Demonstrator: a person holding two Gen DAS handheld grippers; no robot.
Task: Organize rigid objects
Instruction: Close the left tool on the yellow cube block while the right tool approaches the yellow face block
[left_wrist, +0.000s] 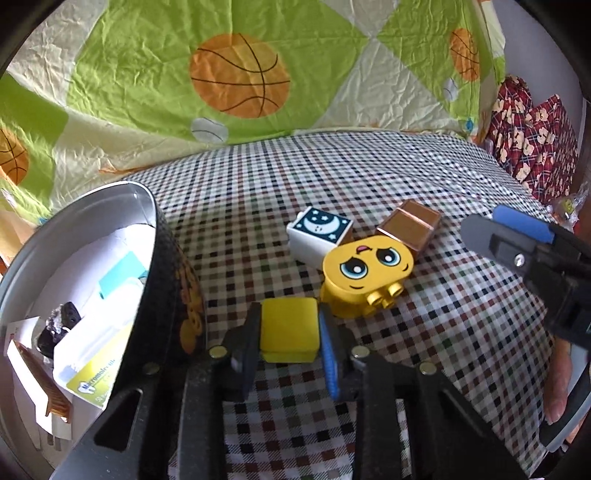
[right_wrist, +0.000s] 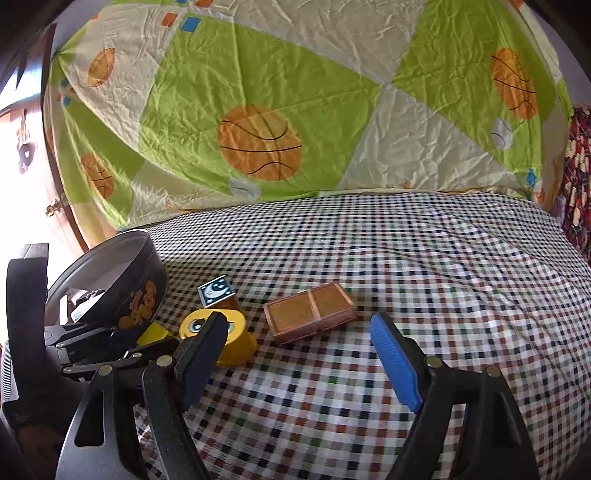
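Left tool clamps yellow block | right tool agape

Both views are wrist fisheyes looking forward and downward along gripper fingers over a checkered cloth, facing a far backdrop sheet printed with basketballs. The left wrist view sits low and very near, close on a yellow block with a round tin at its left. The right wrist view looks from farther right and seemingly a little farther back. Both share the tin, a moon block, a face block and a brown box.
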